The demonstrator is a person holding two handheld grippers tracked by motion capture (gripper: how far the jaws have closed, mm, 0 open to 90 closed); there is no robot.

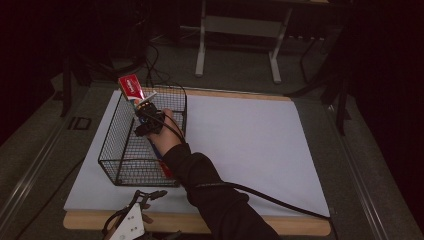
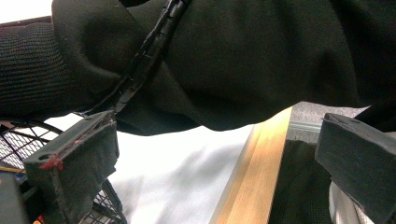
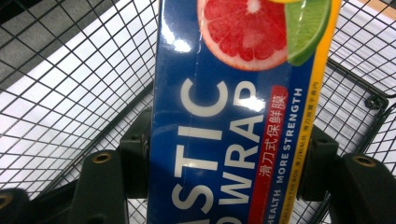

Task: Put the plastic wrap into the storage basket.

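Observation:
A long blue plastic wrap box with citrus fruit printed on it stands tilted in the black wire basket. Its red end sticks up over the basket's far left corner. My right gripper reaches into the basket from above, and its jaws sit against both long sides of the box. The basket's mesh lies behind the box. My left gripper rests at the table's front edge just before the basket, its jaws wide apart with nothing between them.
The basket stands on the left part of a white sheet over a wooden table. The person's dark sleeve and the right gripper's cable cross the front of the sheet. A desk frame stands beyond the table.

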